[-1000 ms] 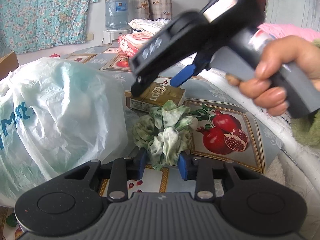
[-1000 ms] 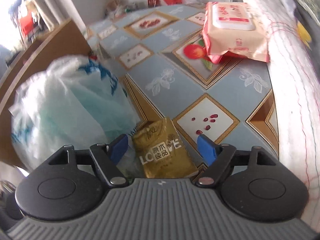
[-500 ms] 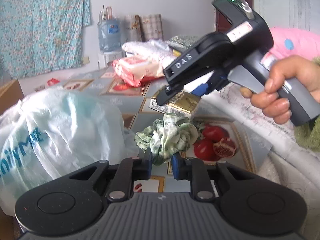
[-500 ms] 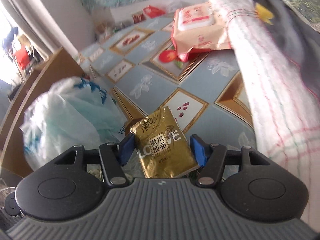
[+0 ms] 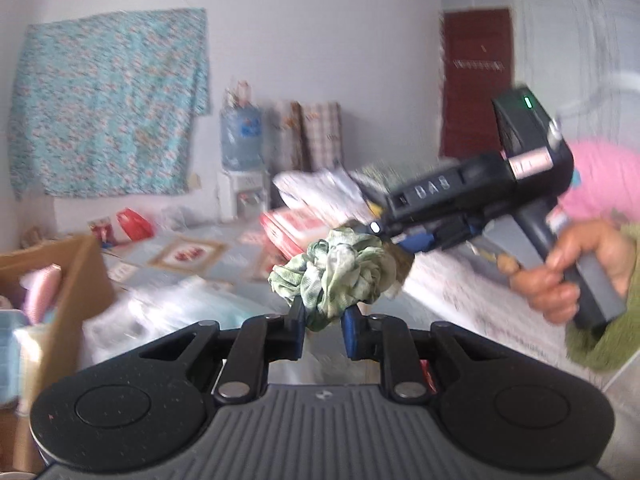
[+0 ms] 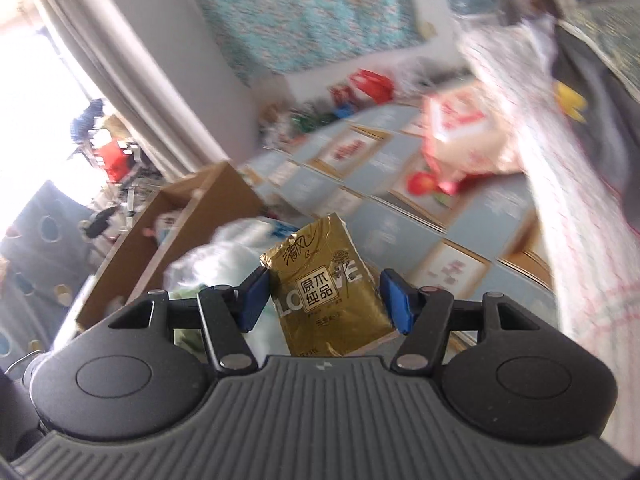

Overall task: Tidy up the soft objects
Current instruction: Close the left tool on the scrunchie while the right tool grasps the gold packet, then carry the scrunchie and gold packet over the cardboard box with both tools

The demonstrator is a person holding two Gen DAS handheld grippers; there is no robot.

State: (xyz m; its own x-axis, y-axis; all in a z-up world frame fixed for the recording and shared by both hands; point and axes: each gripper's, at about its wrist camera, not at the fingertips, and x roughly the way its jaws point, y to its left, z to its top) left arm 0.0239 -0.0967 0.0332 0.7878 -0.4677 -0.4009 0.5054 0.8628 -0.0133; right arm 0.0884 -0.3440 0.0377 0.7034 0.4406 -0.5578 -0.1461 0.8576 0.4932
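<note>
My left gripper (image 5: 323, 318) is shut on a green-and-white fabric scrunchie (image 5: 336, 272) and holds it in the air above the floor. My right gripper (image 6: 324, 298) is shut on a gold tissue pack (image 6: 326, 292) and holds it up too. In the left wrist view the right gripper's body (image 5: 472, 208) is at the right, held by a hand, just behind the scrunchie. A brown cardboard box (image 6: 176, 240) stands at the left, with soft things inside; it also shows in the left wrist view (image 5: 68, 280).
A white plastic bag (image 5: 160, 312) lies on the patterned floor mat (image 6: 400, 200) beside the box. A red-and-white wet-wipes pack (image 6: 460, 136) lies farther back. A white bed edge (image 6: 560, 200) runs along the right. A water dispenser (image 5: 240, 148) stands at the wall.
Both grippers have lifted up off the mat, the left with the scrunchie and the right with the tissue pack. The views have swung up toward the box and wall.
</note>
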